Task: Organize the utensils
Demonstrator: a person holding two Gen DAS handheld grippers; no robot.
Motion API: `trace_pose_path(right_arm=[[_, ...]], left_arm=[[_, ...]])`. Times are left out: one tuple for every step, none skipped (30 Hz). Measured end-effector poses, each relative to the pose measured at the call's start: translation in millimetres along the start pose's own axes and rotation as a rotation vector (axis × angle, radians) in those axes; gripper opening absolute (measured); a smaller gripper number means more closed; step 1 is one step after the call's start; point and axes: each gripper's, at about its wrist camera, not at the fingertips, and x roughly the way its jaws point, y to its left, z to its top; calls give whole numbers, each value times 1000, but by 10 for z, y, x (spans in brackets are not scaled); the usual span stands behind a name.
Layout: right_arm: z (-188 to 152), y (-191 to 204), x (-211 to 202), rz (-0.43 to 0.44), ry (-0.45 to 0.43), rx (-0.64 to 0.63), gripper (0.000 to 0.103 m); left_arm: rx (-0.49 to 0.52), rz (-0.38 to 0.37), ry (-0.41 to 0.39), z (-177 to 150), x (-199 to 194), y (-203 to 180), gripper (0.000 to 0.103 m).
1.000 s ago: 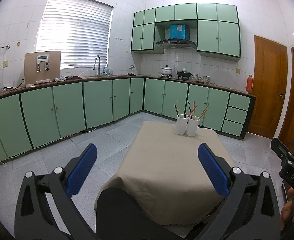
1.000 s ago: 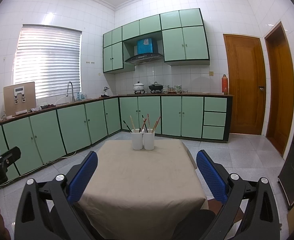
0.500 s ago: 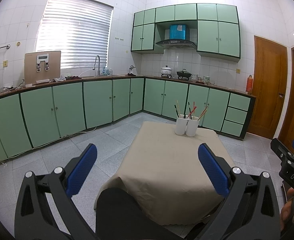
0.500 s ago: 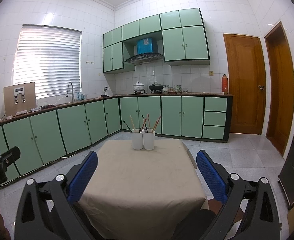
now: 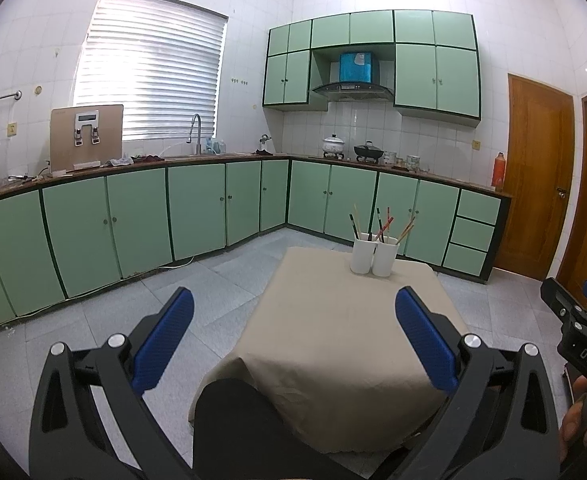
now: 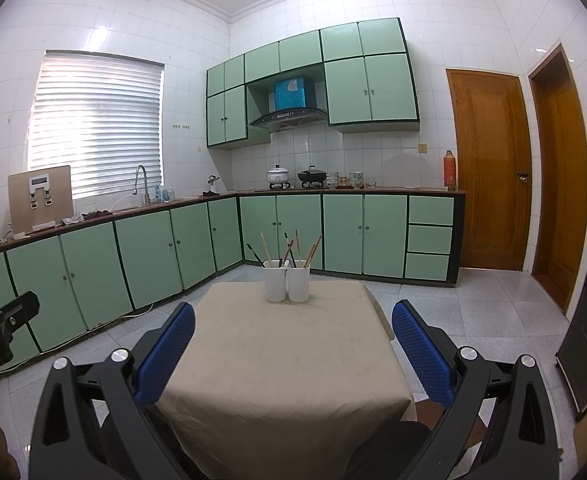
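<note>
A tiled kitchen with green cabinets is seen behind a small table (image 6: 277, 368) covered by a beige cloth. Two white cups (image 6: 287, 280) are stood touching each other at the middle of the table's far edge, and the utensils (image 6: 293, 250), thin sticks that look like chopsticks in black, red and wood tones, are held upright or leaning in both cups. The rest of the cloth is seen bare. The left gripper (image 5: 293, 336) is held above the near left corner of the table with its jaws spread wide and nothing between them; the right gripper (image 6: 293, 344) is held over the near edge, likewise spread wide and empty. Both are kept well apart from the cups.

The step in hand cannot be settled: the scene would fit sticks mixed across the two cups and awaiting sorting, or sticks already sorted with the grippers drawn back. Which stick belongs in which cup cannot be told at this distance. Any further reach would call for a narrow pinch on a single stick without the cups being tipped
</note>
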Motion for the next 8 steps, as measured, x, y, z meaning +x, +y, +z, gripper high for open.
trace_pose_path(right_arm=[[-1, 0, 1, -1, 1, 0, 97], [-1, -1, -2, 1, 2, 2, 97], [-1, -4, -2, 2, 2, 3, 97], [-1, -9, -1, 2, 2, 2, 97], [1, -13, -4, 2, 2, 2, 97], [1, -14, -4, 2, 1, 2, 97], [0, -14, 0, 2, 1, 3, 97], [0, -12, -1, 2, 3, 3, 97]], left_arm=[[3, 8, -6, -1, -11, -7, 98], [4, 14, -10, 7, -21, -7, 98], [3, 19, -14, 10, -32, -9, 98], [1, 19, -16, 12, -42, -9, 98], [1, 19, -16, 7, -52, -13, 98], [1, 19, -15, 5, -55, -12, 98], [0, 19, -14, 4, -61, -12, 98], [-2, 20, -15, 3, -70, -13, 98]])
